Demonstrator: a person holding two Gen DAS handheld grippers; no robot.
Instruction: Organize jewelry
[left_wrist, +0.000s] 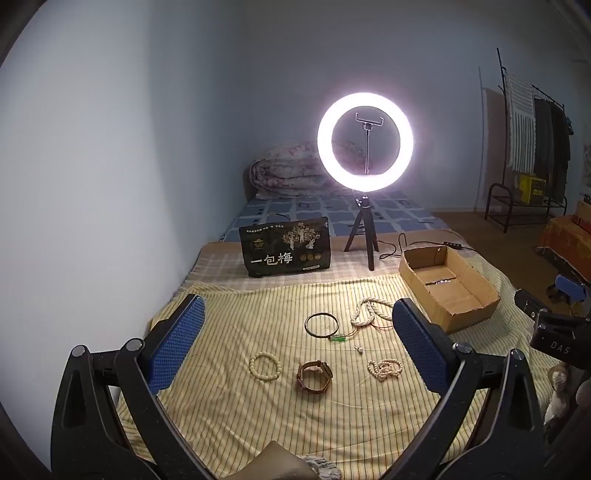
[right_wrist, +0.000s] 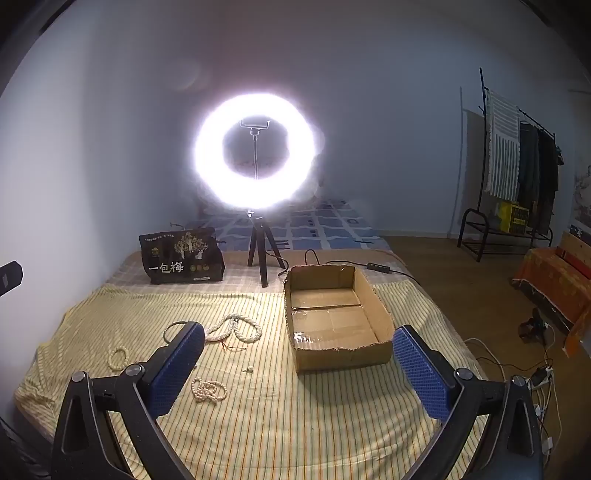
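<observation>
We find the brown cardboard box (right_wrist: 338, 321) apparently empty; the cream bead bracelet (left_wrist: 265, 365) and the other jewelry lie loose on the bed; both the left claw (left_wrist: 298, 345) and right claw (right_wrist: 298, 363) gape, holding nothing.

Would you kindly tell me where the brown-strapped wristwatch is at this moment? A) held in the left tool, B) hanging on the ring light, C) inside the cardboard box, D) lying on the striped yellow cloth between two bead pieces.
D: in the left wrist view the wristwatch lies on the striped yellow cloth, with the bead bracelet on one side and the small bead strand on the other.
</observation>
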